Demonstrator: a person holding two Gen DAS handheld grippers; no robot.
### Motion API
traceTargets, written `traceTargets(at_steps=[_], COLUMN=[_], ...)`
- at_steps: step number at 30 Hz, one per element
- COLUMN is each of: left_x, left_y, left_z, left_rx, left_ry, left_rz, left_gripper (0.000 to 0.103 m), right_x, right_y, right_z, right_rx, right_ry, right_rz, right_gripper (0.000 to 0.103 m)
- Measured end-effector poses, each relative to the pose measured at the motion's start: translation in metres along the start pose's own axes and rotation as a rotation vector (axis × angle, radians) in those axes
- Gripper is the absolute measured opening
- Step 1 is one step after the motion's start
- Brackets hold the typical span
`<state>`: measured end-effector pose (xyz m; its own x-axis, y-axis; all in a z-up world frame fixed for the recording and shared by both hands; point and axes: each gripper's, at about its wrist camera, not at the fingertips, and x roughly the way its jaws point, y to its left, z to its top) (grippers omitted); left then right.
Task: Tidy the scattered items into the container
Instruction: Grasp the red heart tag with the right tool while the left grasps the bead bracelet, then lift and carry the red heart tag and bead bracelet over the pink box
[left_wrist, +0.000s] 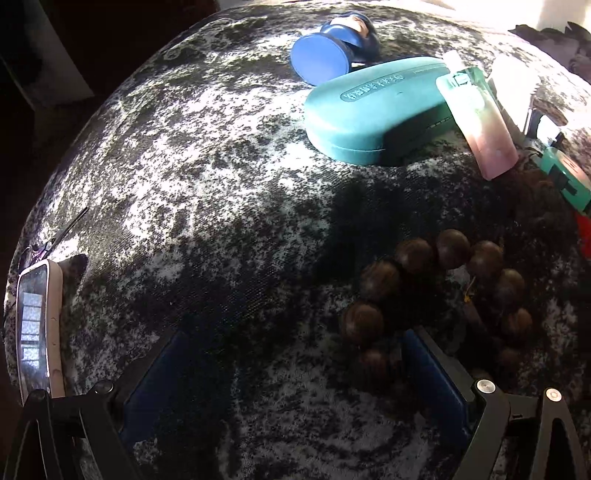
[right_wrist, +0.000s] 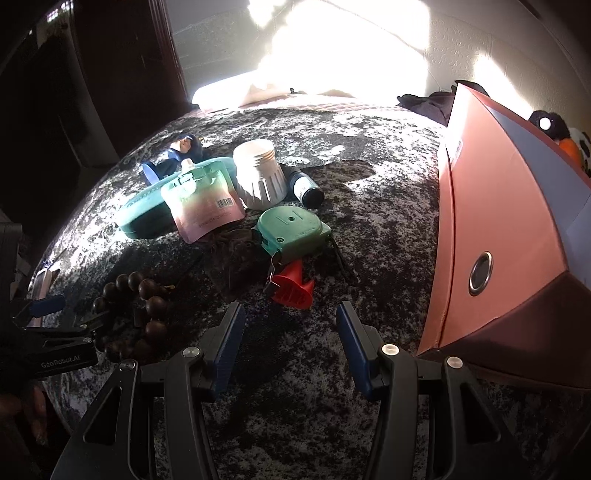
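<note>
On the cloth surface (right_wrist: 388, 177) the items lie in a group. Glasses case (right_wrist: 142, 216) is at left, w/ a pouch (right_wrist: 203, 206) leaning on its right end. Figurine (right_wrist: 183, 153) lies behind the case. Jar (right_wrist: 258, 177) stands right of the pouch, small bottle (right_wrist: 306, 188) just beside it. Tape measure (right_wrist: 291, 230) is in front of the jar, a cone piece (right_wrist: 291, 288) in front of that. Bead bracelet (right_wrist: 138, 314) is at front left, phone (left_wrist: 35, 332) far left. Box (right_wrist: 509, 229) stands at right, apart from the group.

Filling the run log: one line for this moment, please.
left tongs: open, empty, beside bead bracelet | right tongs: open, empty, facing red piece | pink container: at right
</note>
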<state>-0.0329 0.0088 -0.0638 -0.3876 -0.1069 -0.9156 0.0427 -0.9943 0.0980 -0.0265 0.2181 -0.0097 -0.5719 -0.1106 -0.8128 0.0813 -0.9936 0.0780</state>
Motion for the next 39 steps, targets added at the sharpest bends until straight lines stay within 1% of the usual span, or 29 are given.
traceTargets(at_steps=[4,6,9,11,12,13,14,15,20,23,25,26,27,28,29,30,31,34,39], left_x=[0.001,0.003,0.006,0.008,0.008,0.009,0.009,0.009,0.009,0.011,0.011,0.009,0.006,0.003,-0.001,-0.005,-0.008,-0.009,-0.018], left_y=[-0.006,-0.005,-0.003,-0.001,-0.001,-0.001,-0.001,0.0,0.002,-0.004,-0.007,-0.008,-0.009,-0.01,-0.011,-0.012,-0.012,-0.011,-0.006], left_z=[-0.003,-0.001,-0.001,-0.001,-0.002,-0.003,-0.003,-0.004,-0.006,-0.006,-0.007,-0.007,-0.009,-0.01,-0.011,-0.012,-0.013,-0.018,-0.025], left_rx=[0.022,0.014,0.016,0.016,0.017,0.02,0.023,0.024,0.018,0.022,0.026,0.028,0.034,0.039,0.046,0.053,0.055,0.049,0.025], left_ry=[0.005,0.009,0.008,0.006,0.003,-0.001,-0.004,-0.006,-0.009,-0.021,-0.031,-0.036,-0.045,-0.053,-0.062,-0.069,-0.073,-0.076,-0.059], left_rz=[-0.046,-0.064,-0.088,-0.102,-0.106,-0.109,-0.113,-0.119,-0.144,-0.136,-0.133,-0.141,-0.145,-0.15,-0.157,-0.163,-0.162,-0.166,-0.2], left_gripper=[0.097,0.097,0.097,0.097,0.097,0.097,0.097,0.097,0.098,0.101,0.101,0.099,0.091,0.071,0.056,0.022,0.017,0.017,0.017], right_x=[0.02,0.031,0.044,0.049,0.052,0.055,0.059,0.059,0.048,0.038,0.033,0.03,0.027,0.025,0.022,0.019,0.017,0.008,-0.01], right_y=[0.005,0.002,0.001,0.004,0.007,0.01,0.014,0.018,0.022,0.021,0.021,0.021,0.022,0.023,0.024,0.024,0.025,0.026,0.03], right_z=[-0.001,-0.001,0.001,0.004,0.005,0.006,0.007,0.007,-0.002,-0.009,-0.012,-0.014,-0.016,-0.017,-0.019,-0.02,-0.021,-0.024,-0.032], right_rx=[-0.025,-0.015,-0.029,-0.047,-0.059,-0.079,-0.099,-0.115,-0.125,-0.114,-0.106,-0.102,-0.102,-0.103,-0.103,-0.103,-0.103,-0.109,-0.11], right_ry=[0.007,0.019,0.014,-0.006,-0.013,-0.006,0.002,0.0,0.019,0.031,0.033,0.035,0.033,0.03,0.028,0.026,0.023,0.012,-0.013], right_rz=[-0.03,-0.024,-0.023,-0.03,-0.031,-0.042,-0.054,-0.073,-0.07,-0.06,-0.052,-0.048,-0.048,-0.048,-0.047,-0.046,-0.046,-0.043,-0.031], right_gripper=[0.054,0.054,0.054,0.054,0.052,0.046,0.037,0.037,0.037,0.037,0.037,0.037,0.037,0.037,0.037,0.037,0.037,0.037,0.037])
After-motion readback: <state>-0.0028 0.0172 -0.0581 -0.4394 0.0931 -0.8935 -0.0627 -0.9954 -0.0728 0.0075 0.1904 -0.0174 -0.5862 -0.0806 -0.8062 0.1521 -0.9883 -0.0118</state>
